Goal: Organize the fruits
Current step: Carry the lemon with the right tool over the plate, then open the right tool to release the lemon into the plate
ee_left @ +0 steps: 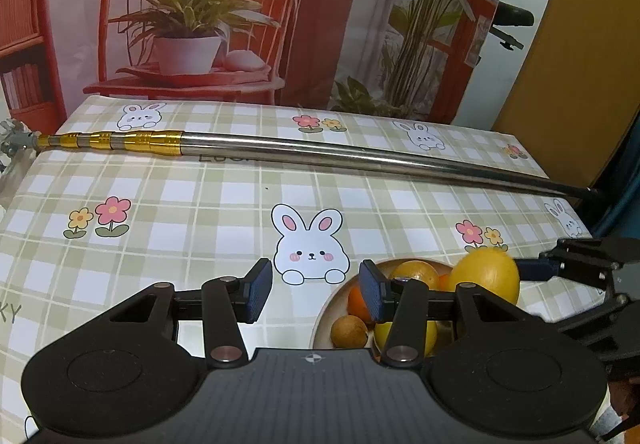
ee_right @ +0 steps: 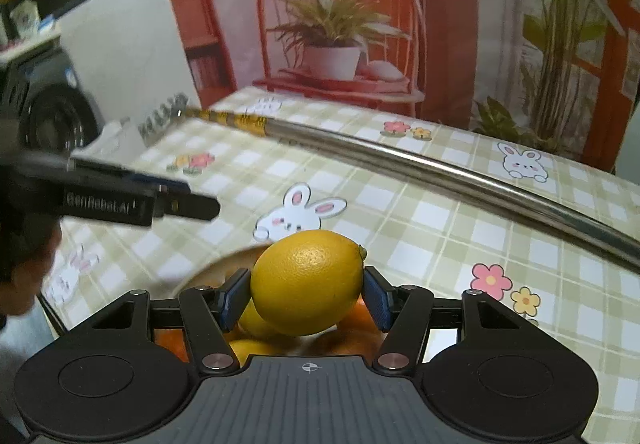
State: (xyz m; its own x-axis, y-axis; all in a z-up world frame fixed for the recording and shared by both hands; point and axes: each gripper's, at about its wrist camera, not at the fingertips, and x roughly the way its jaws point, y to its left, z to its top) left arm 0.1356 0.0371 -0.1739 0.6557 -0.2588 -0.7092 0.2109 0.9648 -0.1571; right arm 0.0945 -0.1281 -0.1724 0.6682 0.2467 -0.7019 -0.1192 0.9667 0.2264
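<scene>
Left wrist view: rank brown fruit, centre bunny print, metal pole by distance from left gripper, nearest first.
From the left gripper:
1. Brown fruit, in the bowl just under the right finger.
2. Centre bunny print, on the cloth just past the fingertips.
3. Metal pole, lying across the far side.

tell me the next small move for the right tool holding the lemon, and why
Probably carry the lemon a little further clear of the bowl and over the bare tablecloth before lowering it. The right tool has its pads clamped on the lemon's sides, and it hangs right above the other fruit in the bowl. The left tool is open and holds nothing.
</scene>
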